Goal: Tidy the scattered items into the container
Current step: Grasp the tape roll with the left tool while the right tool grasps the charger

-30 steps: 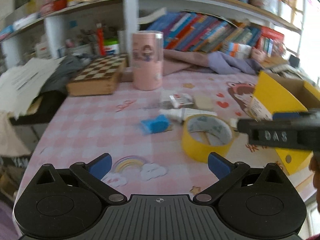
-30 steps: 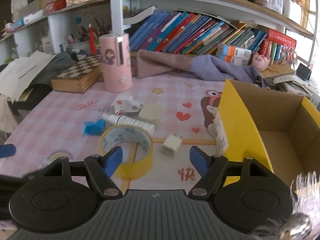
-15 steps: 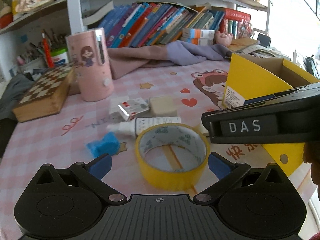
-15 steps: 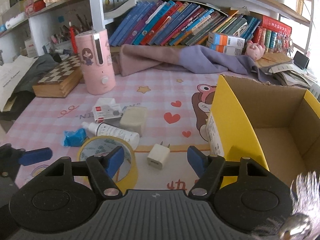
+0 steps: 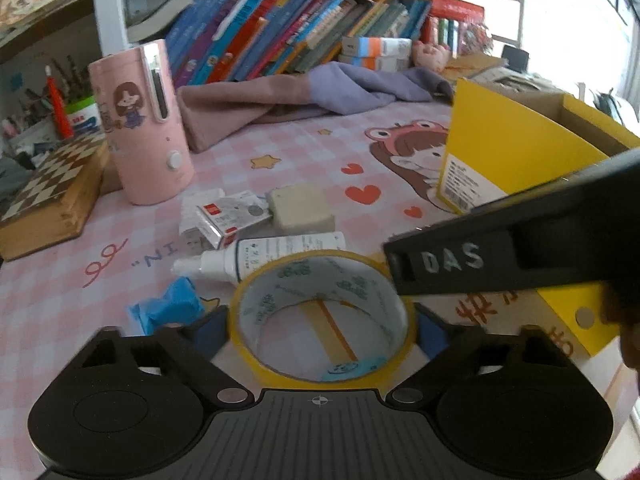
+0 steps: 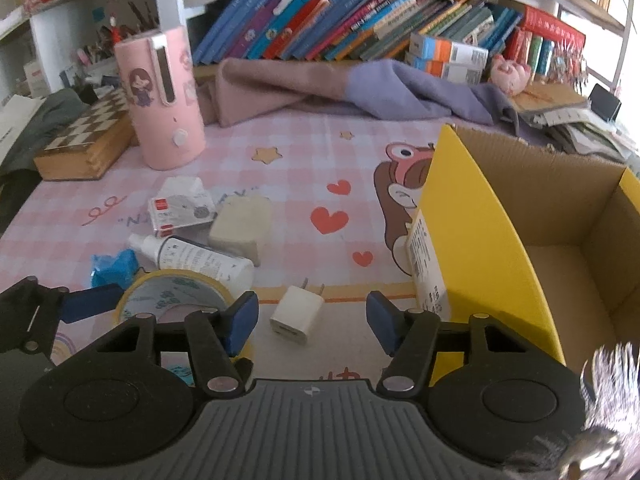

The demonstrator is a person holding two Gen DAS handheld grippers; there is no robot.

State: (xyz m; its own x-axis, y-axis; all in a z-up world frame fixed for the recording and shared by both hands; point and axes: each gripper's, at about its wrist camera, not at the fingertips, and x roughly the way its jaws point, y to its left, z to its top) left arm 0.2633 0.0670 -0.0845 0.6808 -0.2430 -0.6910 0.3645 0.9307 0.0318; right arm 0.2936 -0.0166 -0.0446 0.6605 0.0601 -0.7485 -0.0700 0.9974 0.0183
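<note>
Here the left gripper (image 5: 322, 326) sits low on the pink checked counter (image 5: 304, 148), spread wide with a blue pad on each side of the yellow tape roll (image 5: 320, 316); whether the pads touch the roll cannot be told. At the roll's 10 o'clock lies a crumpled blue wrapper (image 5: 168, 308), and at 12 o'clock a white bottle (image 5: 272, 256) on its side, with a small red-and-white packet (image 5: 228, 218) and a cream block (image 5: 300, 208) beyond. The right gripper (image 6: 312, 320) hovers released, nothing between its pads, over a white plug adapter (image 6: 298, 314) at its 12 o'clock. At 2 o'clock stands the yellow cardboard box (image 6: 480, 240), open-topped, its brown inside showing no items.
</note>
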